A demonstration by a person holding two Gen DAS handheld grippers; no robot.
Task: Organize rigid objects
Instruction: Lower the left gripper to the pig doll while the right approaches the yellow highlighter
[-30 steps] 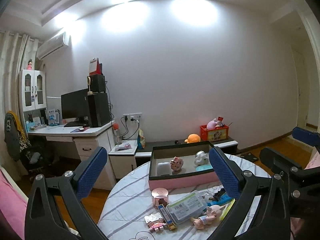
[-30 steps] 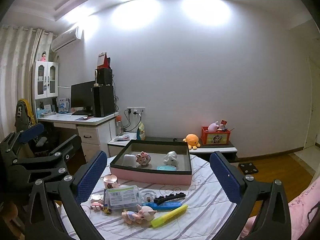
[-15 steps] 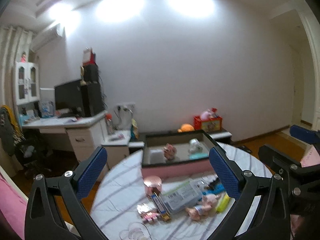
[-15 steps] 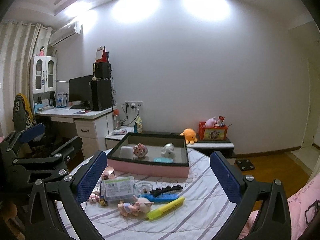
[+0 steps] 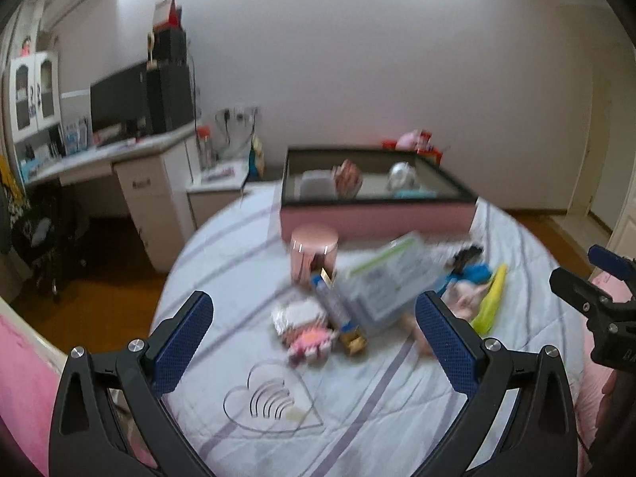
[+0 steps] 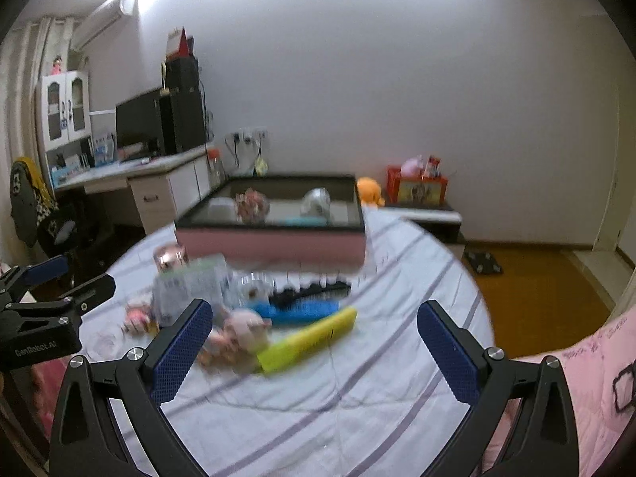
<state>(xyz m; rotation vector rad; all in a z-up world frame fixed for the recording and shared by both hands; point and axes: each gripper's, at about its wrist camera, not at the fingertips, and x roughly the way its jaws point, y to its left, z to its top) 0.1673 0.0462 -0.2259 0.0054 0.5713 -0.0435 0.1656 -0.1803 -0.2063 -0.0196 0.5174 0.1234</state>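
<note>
both grippers hung over the round table (image 5: 397, 417), which wore a pale cloth with lilac stripes. the left gripper (image 5: 314, 338) had its 2 blue-padded fingers (image 5: 183, 342) spread wide with nothing between them, poised above a blurred block toy in pink and white (image 5: 304, 328). the right gripper (image 6: 314, 342) was likewise spread wide and held nothing; it hovered over a yellow highlighter (image 6: 308, 342) lying slantwise on the cloth.

the loose things sat in a cluster near the middle of the table. a rose-gold round tin (image 5: 314, 252) stood upright just in front of the tray. beside it lay a clear plastic box with a green-edged label (image 5: 391, 282), tilted, and against its left edge a narrow blue and gold stick-shaped thing (image 5: 338, 310). a small pink pig-like figure (image 6: 242, 330) lay on its side just left of the highlighter, and behind that were a blue object (image 6: 302, 310) and a black comb-like clip (image 6: 310, 292), touching or nearly so; the blur kept me from telling which.

at the far side of the table sat a pink-walled tray with a dark rim (image 5: 377, 216). inside it were a white box (image 5: 316, 187), a pinkish figure (image 5: 349, 179), a pale rounded figure (image 5: 401, 175) and a flat teal piece (image 6: 306, 220), each apart from the others.

a heart-shaped motif (image 5: 270, 401) was printed on the cloth near the left gripper.
</note>
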